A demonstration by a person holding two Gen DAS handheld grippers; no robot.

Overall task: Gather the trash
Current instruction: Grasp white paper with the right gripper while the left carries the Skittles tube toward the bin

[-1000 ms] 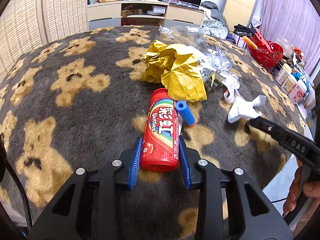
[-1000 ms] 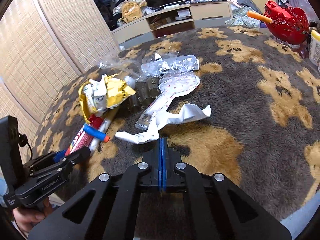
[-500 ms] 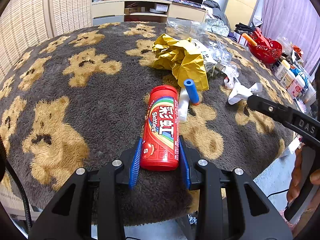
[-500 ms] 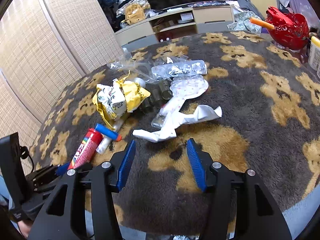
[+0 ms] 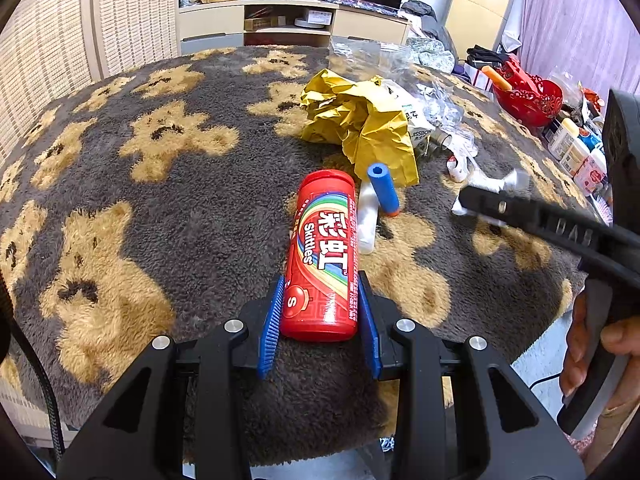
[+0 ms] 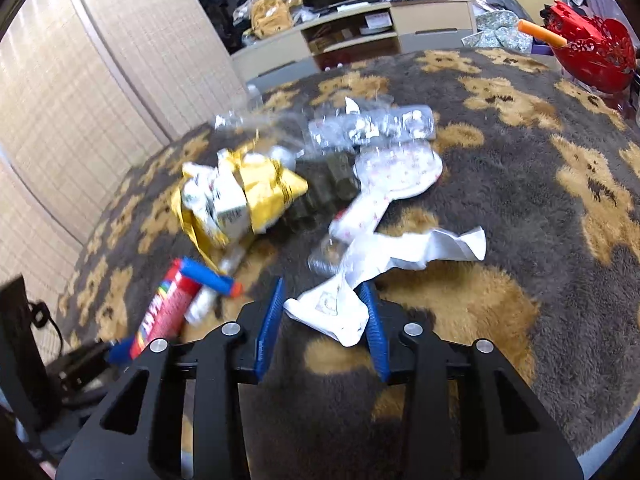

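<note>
My left gripper [image 5: 320, 280] is shut on the lower end of a red Skittles tube [image 5: 320, 248], which lies along the bear-patterned blanket [image 5: 160, 200] near its front edge. A crumpled white wrapper [image 6: 420, 248] has its near end between the blue pads of my right gripper [image 6: 322, 284]. Those jaws are closing, the right pad touching the paper and the left a little off it. The right gripper's fingers [image 5: 520, 216] reach in from the right in the left wrist view. The Skittles tube [image 6: 168, 312] also shows, blurred, in the right wrist view.
A crumpled yellow bag [image 5: 360, 120], a blue foam dart [image 5: 384, 188], a white tube [image 5: 366, 220] and clear plastic packaging [image 6: 372, 124] lie mid-blanket. A red basket [image 5: 528, 100] and bottles [image 5: 572, 152] stand at the right. The blanket's edge drops off just below both grippers.
The right jaws went from fully shut to wide open, then narrowed around the white wrapper's end as the gripper moved up to it. The left gripper kept its hold on the tube.
</note>
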